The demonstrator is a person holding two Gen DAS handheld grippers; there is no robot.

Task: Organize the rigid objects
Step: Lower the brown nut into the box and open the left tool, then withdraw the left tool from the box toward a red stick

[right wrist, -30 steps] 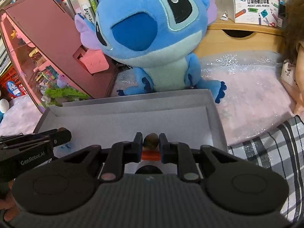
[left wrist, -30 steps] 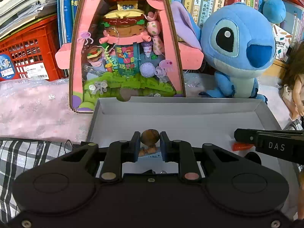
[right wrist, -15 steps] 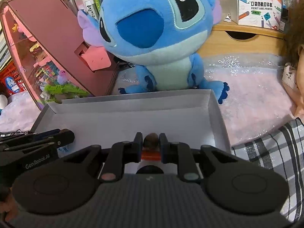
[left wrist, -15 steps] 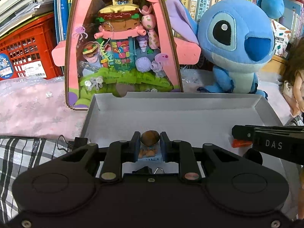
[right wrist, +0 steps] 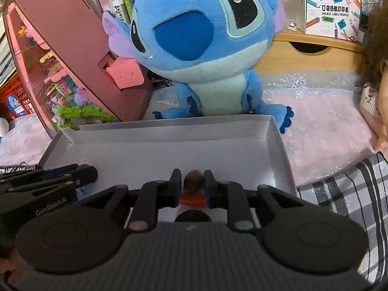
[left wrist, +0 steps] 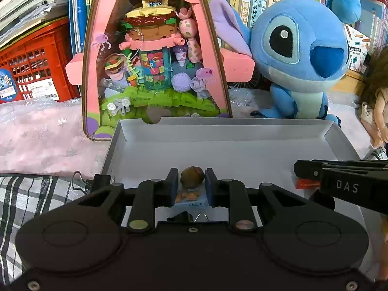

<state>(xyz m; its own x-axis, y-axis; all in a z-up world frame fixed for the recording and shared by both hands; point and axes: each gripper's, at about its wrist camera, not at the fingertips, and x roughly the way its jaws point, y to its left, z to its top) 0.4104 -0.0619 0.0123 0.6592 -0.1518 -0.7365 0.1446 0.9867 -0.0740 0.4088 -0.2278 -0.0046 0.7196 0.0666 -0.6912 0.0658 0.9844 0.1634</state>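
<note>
My left gripper [left wrist: 191, 184] is shut on a small figurine with a brown head and a light blue base [left wrist: 192, 175], held over the near left part of a shallow white box [left wrist: 218, 131]. My right gripper [right wrist: 192, 181] is shut on a small figurine with a brown head and an orange base [right wrist: 192, 178], held over the near right part of the same box [right wrist: 169, 126]. The right gripper shows from the side in the left wrist view [left wrist: 339, 181]. The left gripper shows at the left of the right wrist view [right wrist: 48, 181].
Behind the box stand a pink brick-model display case [left wrist: 155, 55] and a blue Stitch plush [left wrist: 298, 55]. A red crate [left wrist: 36, 63] and books line the back. A doll [left wrist: 375, 92] sits at right. A binder clip [left wrist: 80, 181] lies on the plaid cloth [right wrist: 351, 189].
Both grippers have moved slightly with their figurines still held; the case, plush and box sit a little differently in view. Grips are unchanged.
</note>
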